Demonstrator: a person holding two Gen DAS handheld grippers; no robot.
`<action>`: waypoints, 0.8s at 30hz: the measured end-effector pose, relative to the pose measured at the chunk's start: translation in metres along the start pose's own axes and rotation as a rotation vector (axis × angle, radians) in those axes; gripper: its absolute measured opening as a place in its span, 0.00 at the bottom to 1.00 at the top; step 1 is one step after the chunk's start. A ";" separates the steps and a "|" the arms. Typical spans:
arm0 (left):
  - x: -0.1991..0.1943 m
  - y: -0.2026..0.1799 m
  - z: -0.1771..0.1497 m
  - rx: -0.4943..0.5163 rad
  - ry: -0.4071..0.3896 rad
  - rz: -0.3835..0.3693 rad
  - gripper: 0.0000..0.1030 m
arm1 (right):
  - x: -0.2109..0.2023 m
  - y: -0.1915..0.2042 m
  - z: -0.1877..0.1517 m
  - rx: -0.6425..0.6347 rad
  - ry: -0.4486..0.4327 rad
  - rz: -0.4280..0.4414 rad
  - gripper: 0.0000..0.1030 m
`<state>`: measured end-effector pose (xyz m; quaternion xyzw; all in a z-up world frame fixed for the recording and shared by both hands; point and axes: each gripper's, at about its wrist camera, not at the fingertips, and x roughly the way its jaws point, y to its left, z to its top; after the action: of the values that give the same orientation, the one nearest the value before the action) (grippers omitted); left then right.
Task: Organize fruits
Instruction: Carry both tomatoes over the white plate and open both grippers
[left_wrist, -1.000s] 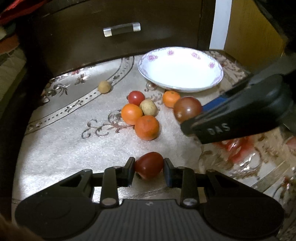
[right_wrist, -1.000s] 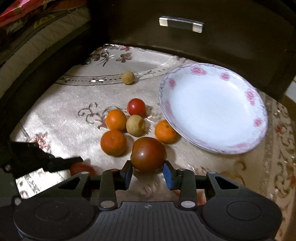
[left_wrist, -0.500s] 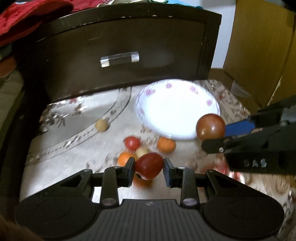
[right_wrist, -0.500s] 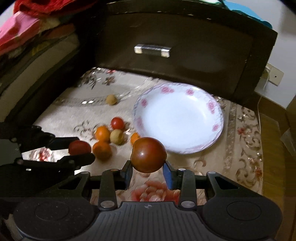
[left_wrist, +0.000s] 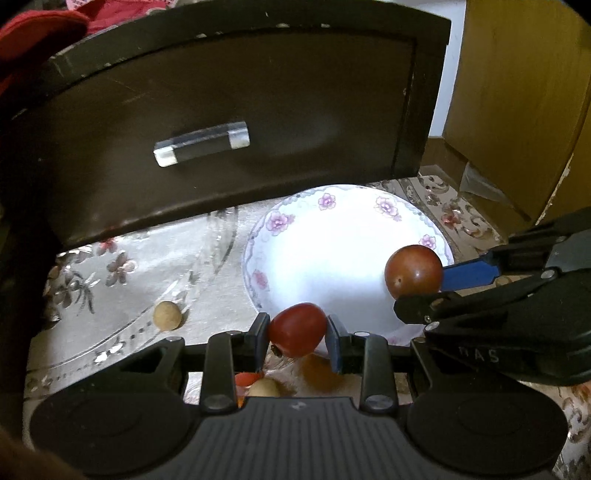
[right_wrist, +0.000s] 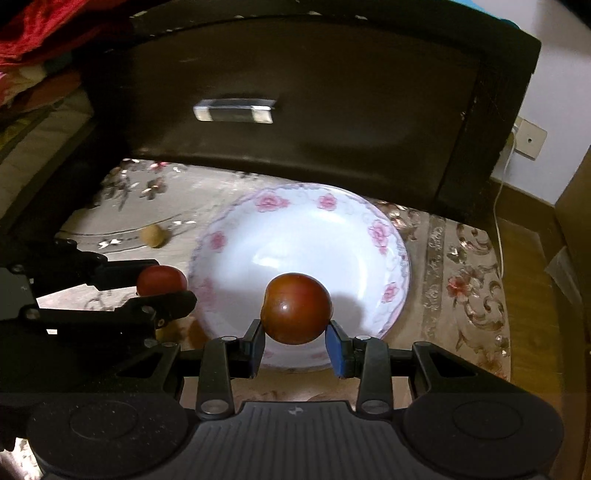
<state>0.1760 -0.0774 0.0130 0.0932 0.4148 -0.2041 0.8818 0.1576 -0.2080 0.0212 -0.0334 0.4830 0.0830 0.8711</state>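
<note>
My left gripper (left_wrist: 297, 332) is shut on an oval red tomato (left_wrist: 297, 326), held over the near rim of a white plate with pink flowers (left_wrist: 280, 221). My right gripper (right_wrist: 295, 332) is shut on a round dark red tomato (right_wrist: 296, 308) above the plate's (right_wrist: 380, 229) near half. In the left wrist view the right gripper (left_wrist: 417, 287) reaches in from the right with its tomato (left_wrist: 413, 269). In the right wrist view the left gripper (right_wrist: 170, 282) and its tomato (right_wrist: 161, 279) are at the plate's left edge. A small tan fruit (left_wrist: 168, 315) (right_wrist: 152, 235) lies left of the plate.
A dark drawer front with a metal handle (left_wrist: 201, 143) (right_wrist: 234, 109) rises just behind the plate. Several loose fruits (left_wrist: 264, 387) show partly under my left gripper. A wooden cabinet (left_wrist: 517, 92) stands at the right, and a wall socket with a cord (right_wrist: 528, 138).
Both grippers have carried their tomatoes up and forward from the loose fruits to the plate. The pile of fruit has slid down behind the left gripper's body.
</note>
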 end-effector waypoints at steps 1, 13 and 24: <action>0.003 0.000 0.000 0.000 0.004 0.000 0.37 | 0.003 -0.002 0.001 0.003 0.005 0.000 0.31; 0.020 -0.002 0.005 0.001 0.010 0.005 0.37 | 0.022 -0.012 0.002 0.014 0.019 -0.011 0.34; 0.016 -0.001 0.007 -0.001 0.003 0.017 0.38 | 0.017 -0.011 0.004 0.004 -0.013 -0.009 0.34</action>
<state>0.1897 -0.0854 0.0051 0.0966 0.4153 -0.1961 0.8831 0.1716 -0.2162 0.0081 -0.0333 0.4771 0.0784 0.8747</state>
